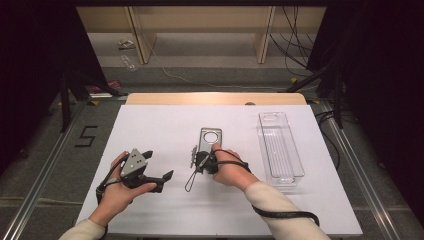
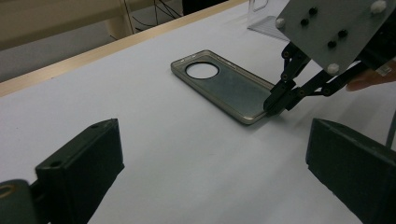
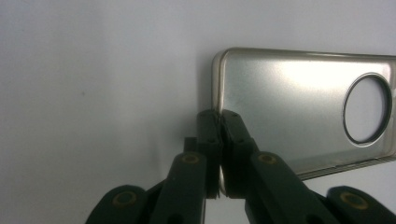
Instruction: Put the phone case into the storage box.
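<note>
Right gripper (image 3: 218, 116) jaws pinch the phone case (image 3: 299, 112) rim at 1 short end; lift it level. Left gripper (image 2: 210, 172) jaws stand wide, empty.

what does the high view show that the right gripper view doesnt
High view alone: the clear plastic tray at the table's right side, the left tool held open above bare table, both of the person's forearms, and the floor and shelving beyond the white table. Right gripper view alone: a close look at the right tool, jaws shut on the short edge rim of the phone case. Both share: the phone case with its round camera hole, the right tool at its near end, and the white table surface.
</note>
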{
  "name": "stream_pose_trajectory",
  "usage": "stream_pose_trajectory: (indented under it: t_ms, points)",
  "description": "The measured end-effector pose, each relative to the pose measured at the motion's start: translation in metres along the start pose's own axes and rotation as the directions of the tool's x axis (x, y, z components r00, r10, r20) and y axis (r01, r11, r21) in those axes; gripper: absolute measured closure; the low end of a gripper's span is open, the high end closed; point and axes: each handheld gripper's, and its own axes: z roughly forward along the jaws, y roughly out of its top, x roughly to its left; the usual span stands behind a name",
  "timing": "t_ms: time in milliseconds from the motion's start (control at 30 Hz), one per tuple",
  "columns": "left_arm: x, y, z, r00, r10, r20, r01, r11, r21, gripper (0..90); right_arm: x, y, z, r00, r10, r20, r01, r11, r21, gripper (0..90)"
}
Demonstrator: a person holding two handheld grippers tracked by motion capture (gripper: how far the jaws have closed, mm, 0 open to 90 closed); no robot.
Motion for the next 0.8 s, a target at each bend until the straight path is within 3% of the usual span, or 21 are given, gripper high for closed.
stream_pose_trajectory:
  t_ms: [500,800]
  points:
    - [0.000,0.000,0.000,1.0000,0.001,-0.003,-0.001,1.0000,0.002,3.6,0.005,-0.012,-0.016,0.9991,0.031,0.028,-0.030,0.999,-0.044,87.9]
    - [0.000,0.000,0.001,1.0000,0.001,-0.002,-0.001,1.0000,0.002,3.7,0.009,-0.020,-0.024,0.9990,0.017,0.040,-0.014,0.997,-0.076,87.8]
